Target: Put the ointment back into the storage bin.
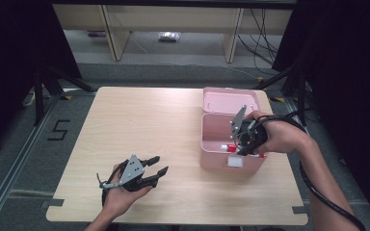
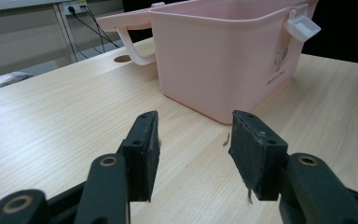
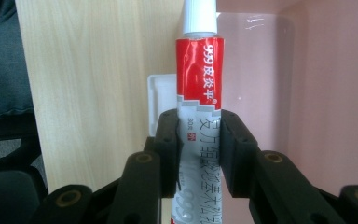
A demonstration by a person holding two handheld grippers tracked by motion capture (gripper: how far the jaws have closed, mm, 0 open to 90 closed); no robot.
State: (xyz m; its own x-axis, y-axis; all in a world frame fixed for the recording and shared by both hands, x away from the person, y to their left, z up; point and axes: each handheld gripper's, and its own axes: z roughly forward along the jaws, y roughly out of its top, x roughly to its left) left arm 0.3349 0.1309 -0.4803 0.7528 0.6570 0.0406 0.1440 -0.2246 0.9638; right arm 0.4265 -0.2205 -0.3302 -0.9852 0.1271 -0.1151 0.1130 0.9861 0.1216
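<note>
A pink box (image 1: 212, 139) with its lid (image 1: 229, 100) folded back stands on the right half of the wooden table. My right gripper (image 1: 244, 144) hangs over the box's front rim, shut on a red, white and grey ointment tube (image 3: 199, 88) with a white cap; the tube (image 1: 229, 148) lies across the rim. In the right gripper view the jaws press on the tube's grey middle. My left gripper (image 1: 156, 166) rests open near the table's front left, nothing between its fingers, pointing at the box (image 2: 223, 56).
A white latch (image 1: 235, 162) sits on the box's front wall, also seen as the latch (image 2: 303, 25) in the left gripper view. The table (image 1: 139, 125) has bare wood left of the box. Desks, cables and black stands lie beyond the far edge.
</note>
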